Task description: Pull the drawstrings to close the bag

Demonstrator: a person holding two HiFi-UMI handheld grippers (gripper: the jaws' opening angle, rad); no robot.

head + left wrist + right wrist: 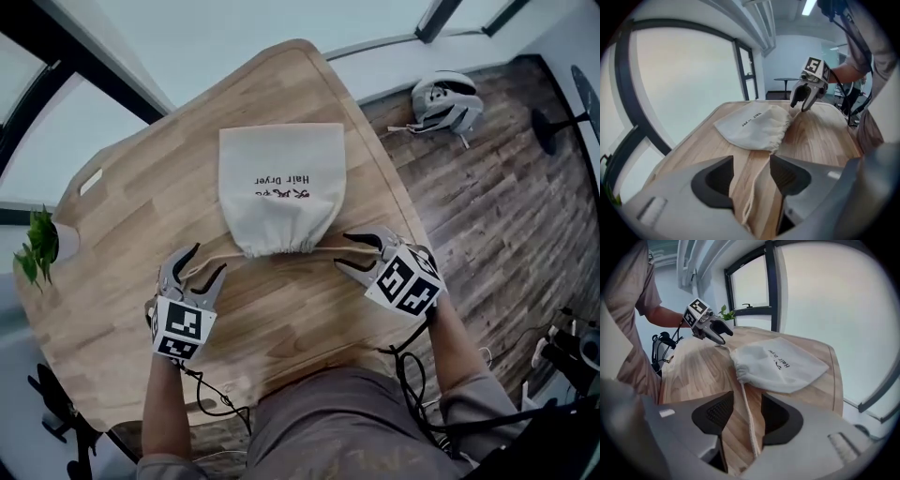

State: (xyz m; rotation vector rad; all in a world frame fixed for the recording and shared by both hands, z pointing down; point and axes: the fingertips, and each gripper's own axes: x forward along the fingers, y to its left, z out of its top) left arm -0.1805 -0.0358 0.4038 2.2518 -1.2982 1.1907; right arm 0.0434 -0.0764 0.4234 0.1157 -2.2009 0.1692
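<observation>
Both the left tongs [208, 260] and the right tongs [343, 251] gape released, each straddling a slack drawstring [745, 404] beside the cinched bag [281, 183] on the tabletop [281, 319].

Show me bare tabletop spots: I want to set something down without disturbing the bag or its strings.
Free: the table strip between the drawstrings and the person, and the wood between the bag and the plant. Crowded: the bag's mouth line, where strings run into the left gripper and right gripper.
</observation>
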